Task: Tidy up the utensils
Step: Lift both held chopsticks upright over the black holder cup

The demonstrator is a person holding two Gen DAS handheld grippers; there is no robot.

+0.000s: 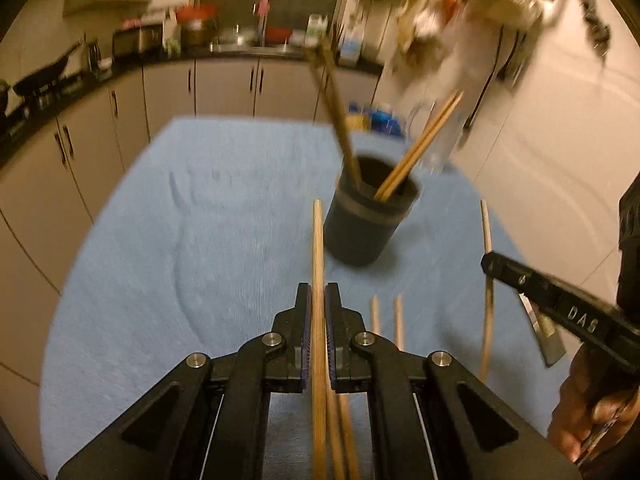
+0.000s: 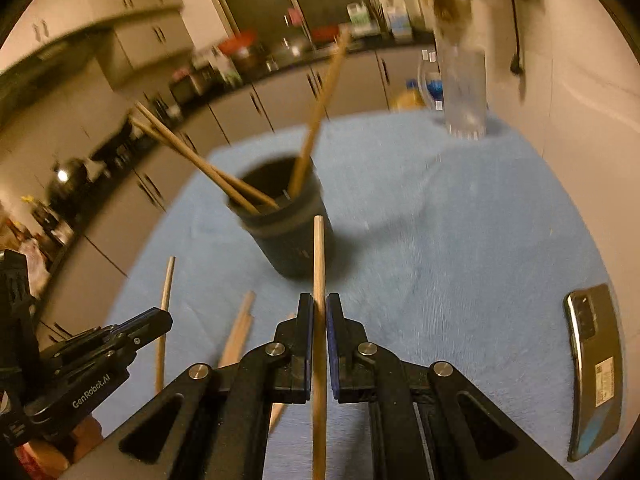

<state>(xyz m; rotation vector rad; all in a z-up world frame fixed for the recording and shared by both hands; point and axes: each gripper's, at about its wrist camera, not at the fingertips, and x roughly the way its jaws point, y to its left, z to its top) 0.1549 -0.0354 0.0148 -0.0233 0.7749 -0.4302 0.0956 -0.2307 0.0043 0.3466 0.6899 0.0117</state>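
Observation:
A dark round holder stands on the blue cloth with several wooden chopsticks leaning in it; it also shows in the right wrist view. My left gripper is shut on a wooden chopstick that points toward the holder. My right gripper is shut on another chopstick, its tip in front of the holder. Loose chopsticks lie on the cloth near both grippers, also in the right wrist view. The right gripper's finger shows at the left view's right edge.
A phone lies on the cloth at the right. A clear glass stands at the cloth's far edge. Kitchen cabinets and a cluttered counter run behind. A white wall is close on the right.

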